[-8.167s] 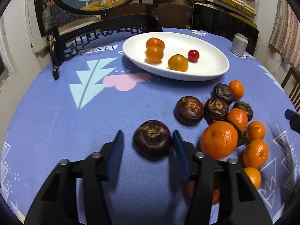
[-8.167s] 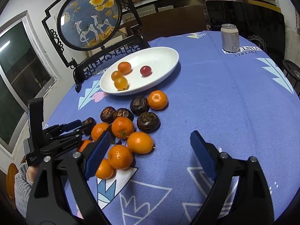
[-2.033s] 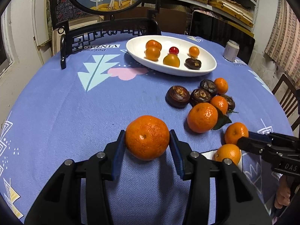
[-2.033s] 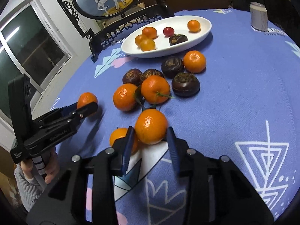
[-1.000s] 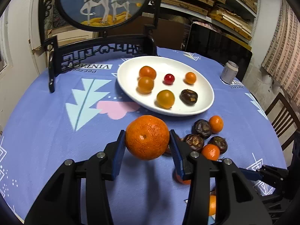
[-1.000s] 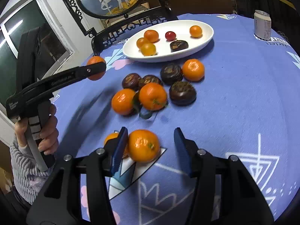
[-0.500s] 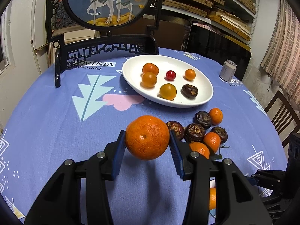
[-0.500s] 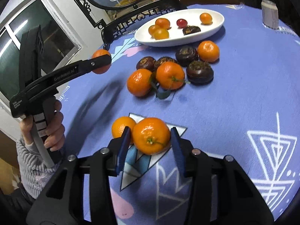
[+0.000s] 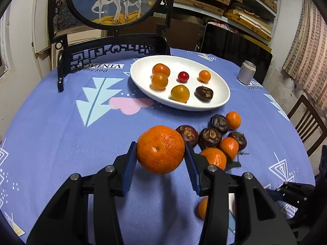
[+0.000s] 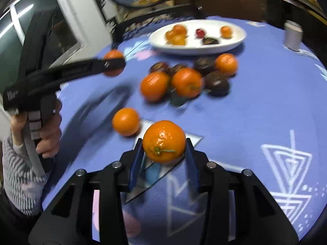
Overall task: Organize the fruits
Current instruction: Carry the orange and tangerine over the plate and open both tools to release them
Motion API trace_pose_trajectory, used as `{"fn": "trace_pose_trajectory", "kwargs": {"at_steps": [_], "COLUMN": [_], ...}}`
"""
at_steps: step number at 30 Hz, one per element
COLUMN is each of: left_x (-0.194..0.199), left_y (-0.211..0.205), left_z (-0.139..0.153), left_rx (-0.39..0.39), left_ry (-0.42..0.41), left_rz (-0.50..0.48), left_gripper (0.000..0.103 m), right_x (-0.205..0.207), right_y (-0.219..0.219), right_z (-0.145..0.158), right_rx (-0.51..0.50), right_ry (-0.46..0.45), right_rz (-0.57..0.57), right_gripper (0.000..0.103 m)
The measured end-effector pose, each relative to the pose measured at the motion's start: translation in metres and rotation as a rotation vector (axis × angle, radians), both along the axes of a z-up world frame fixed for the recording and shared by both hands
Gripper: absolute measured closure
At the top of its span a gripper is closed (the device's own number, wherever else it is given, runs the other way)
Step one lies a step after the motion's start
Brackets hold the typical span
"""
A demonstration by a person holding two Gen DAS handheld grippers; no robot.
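My left gripper (image 9: 160,153) is shut on a large tangerine (image 9: 160,152) and holds it above the blue tablecloth, short of the white oval plate (image 9: 221,100). The plate holds several small orange fruits, a red one and a dark brown one. My right gripper (image 10: 163,143) is shut on a stemmed tangerine (image 10: 164,141), lifted off the cloth. A heap of tangerines and dark brown fruits (image 10: 184,79) lies between the grippers and the plate. One loose tangerine (image 10: 125,121) lies to the left of the right gripper. The left gripper with its tangerine also shows in the right wrist view (image 10: 113,63).
A black carved stand with a round deer picture (image 9: 114,2) stands behind the plate. A drink can (image 9: 246,74) stands at the far right of the table. A wooden chair (image 9: 306,120) is beside the table on the right.
My right gripper has lifted its tangerine off the cloth and moved forward; its view is blurred. My left gripper has carried its tangerine a little closer to the plate.
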State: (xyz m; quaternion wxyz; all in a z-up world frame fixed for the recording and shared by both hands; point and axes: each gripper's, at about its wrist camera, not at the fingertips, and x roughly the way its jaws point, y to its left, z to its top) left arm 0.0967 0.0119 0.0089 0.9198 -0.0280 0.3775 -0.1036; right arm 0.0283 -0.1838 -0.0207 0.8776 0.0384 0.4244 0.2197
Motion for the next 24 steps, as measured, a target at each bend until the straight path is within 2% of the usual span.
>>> {"fn": "trace_pose_trajectory", "kwargs": {"at_steps": [4,7,10,14,17,19,21,22,23,24], "left_x": [0.025,0.054,0.082,0.121,0.145,0.156,0.162,0.163,0.163,0.163], "left_y": [-0.014,-0.029,-0.044,-0.059,-0.065,-0.069,-0.070,-0.069,-0.067,-0.065], "left_z": [0.014,0.026,0.029,0.021,0.012,0.009,0.010,0.010,0.011,0.012], "left_rx": [0.029,0.037,0.028,0.045,0.048,0.058,0.057,0.038,0.017,0.001], "left_ry": [-0.008,-0.024,-0.020,0.005,0.036,0.026,0.020,0.021,0.022,0.021], "left_rz": [-0.018,-0.025,-0.035,-0.026,-0.032,-0.031,-0.037,-0.047,-0.052,-0.053], "left_gripper": [0.057,0.057,0.057,0.057,0.057,0.056,0.054,0.049,0.044,0.040], "right_x": [0.019,0.057,0.101,0.164,0.199,0.216,0.229,0.229,0.230,0.230], "right_y": [-0.022,-0.036,-0.042,-0.044,-0.042,-0.042,-0.045,-0.046,-0.050,-0.051], "right_z": [0.021,0.054,0.073,0.067,0.053,0.046,0.040,0.038,0.037,0.036], "right_rx": [0.020,-0.012,0.014,0.071,0.070,0.073,0.100,0.112,0.131,0.137], "right_ry": [-0.012,-0.069,-0.096,-0.081,-0.049,-0.035,-0.017,-0.021,-0.031,-0.035], "right_rz": [-0.052,-0.119,-0.166,-0.244,-0.264,-0.274,-0.274,-0.281,-0.292,-0.293], "right_gripper": [0.062,0.062,0.062,0.062,0.062,0.061,0.053,0.039,0.034,0.034]}}
